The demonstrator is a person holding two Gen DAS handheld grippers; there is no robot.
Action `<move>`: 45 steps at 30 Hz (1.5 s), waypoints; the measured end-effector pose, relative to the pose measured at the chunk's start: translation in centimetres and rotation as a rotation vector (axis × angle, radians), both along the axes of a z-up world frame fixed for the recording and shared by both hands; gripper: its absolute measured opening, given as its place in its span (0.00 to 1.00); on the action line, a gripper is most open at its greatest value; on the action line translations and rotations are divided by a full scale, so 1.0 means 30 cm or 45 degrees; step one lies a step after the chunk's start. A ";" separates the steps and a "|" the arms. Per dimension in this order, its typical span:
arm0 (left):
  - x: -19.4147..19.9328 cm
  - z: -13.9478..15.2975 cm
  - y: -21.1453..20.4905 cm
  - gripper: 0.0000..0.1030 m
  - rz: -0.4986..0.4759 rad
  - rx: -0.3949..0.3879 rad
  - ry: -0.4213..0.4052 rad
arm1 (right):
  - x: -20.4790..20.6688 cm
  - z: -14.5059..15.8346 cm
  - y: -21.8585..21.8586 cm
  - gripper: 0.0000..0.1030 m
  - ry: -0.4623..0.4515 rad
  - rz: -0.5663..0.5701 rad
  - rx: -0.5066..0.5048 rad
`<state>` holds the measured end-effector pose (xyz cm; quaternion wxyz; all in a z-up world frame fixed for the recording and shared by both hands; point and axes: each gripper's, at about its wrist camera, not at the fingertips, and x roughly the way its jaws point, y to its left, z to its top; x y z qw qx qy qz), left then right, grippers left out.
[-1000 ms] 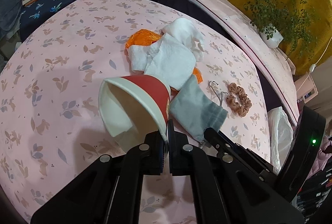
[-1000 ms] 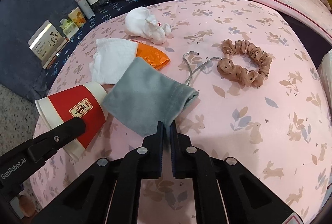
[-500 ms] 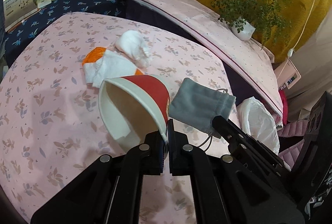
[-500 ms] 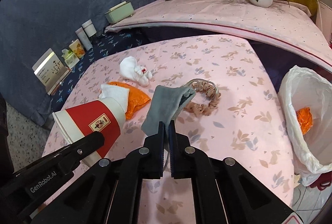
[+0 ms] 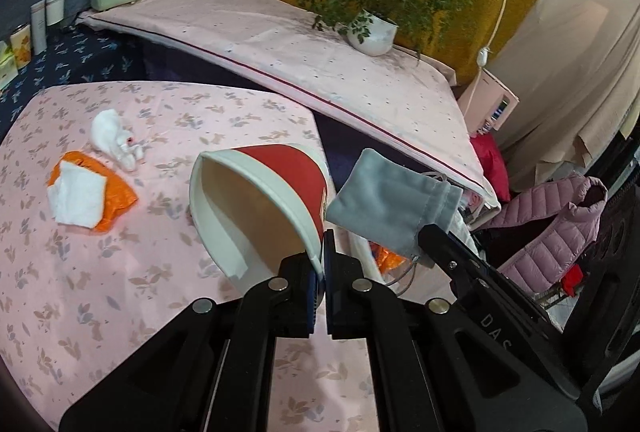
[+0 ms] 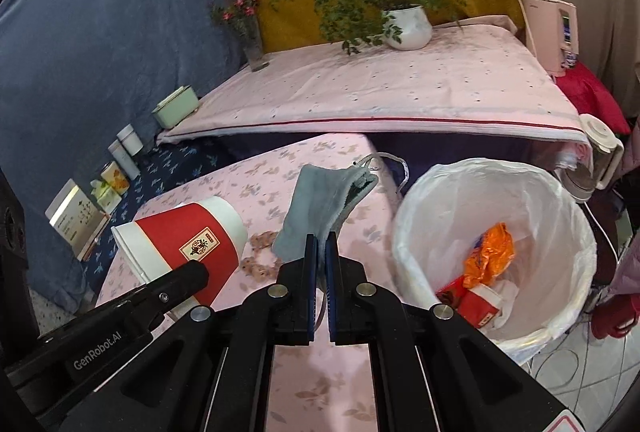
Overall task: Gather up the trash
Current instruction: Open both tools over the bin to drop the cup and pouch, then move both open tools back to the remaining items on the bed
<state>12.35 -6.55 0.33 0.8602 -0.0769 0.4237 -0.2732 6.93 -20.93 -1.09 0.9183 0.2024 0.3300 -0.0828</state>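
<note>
My left gripper [image 5: 323,264] is shut on the rim of a red and white paper cup [image 5: 264,208], held tilted above the pink table; the cup also shows in the right wrist view [image 6: 184,240]. My right gripper [image 6: 321,252] is shut on a grey drawstring pouch [image 6: 320,208], lifted off the table; the pouch hangs right of the cup in the left wrist view [image 5: 388,208]. A white-lined trash bin [image 6: 496,244] stands right of the table, with orange and red wrappers inside. A white tissue on an orange wrapper [image 5: 88,196] and a crumpled white tissue [image 5: 114,140] lie on the table.
A pink scrunchie [image 6: 260,260] lies on the table below the pouch. A raised pink-covered shelf [image 6: 400,88] behind holds a potted plant [image 6: 404,24] and a flower vase [image 6: 252,44]. Small boxes and bottles [image 6: 116,168] line the left edge. A kettle [image 6: 592,160] stands behind the bin.
Both grippers have lifted and swung right, carrying the cup and the pouch away from the table's middle. The trash bin has come nearer and larger in the right wrist view.
</note>
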 end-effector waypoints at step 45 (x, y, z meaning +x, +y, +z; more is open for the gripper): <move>0.027 -0.057 -0.401 0.59 -0.183 0.077 0.005 | -0.118 -0.094 -0.404 0.11 0.041 -0.290 0.058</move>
